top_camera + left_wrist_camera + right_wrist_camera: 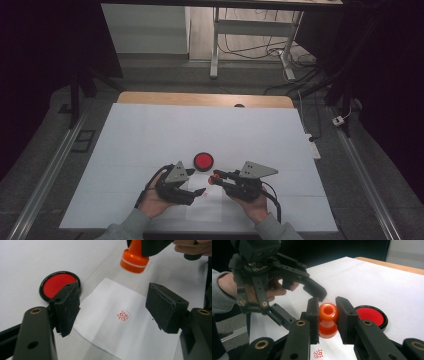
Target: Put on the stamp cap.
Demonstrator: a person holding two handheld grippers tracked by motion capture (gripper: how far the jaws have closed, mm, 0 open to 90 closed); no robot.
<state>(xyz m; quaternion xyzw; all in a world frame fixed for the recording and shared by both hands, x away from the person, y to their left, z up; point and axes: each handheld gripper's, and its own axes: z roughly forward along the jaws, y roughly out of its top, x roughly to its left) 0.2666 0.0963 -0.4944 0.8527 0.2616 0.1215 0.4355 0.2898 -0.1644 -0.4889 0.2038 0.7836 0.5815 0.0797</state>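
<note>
Above the paper, the right claw clamps the orange stamp; the left claw stands apart, holding nothing.

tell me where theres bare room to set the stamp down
Free: the white table cover beyond and left of the round red ink pad, and its right side. Crowded: the near middle, around the stamped paper sheet and both grippers.

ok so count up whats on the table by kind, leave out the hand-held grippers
orange stamp: 1
red ink pad: 1
sheet of paper: 1
red stamped mark: 1
total: 4
</note>
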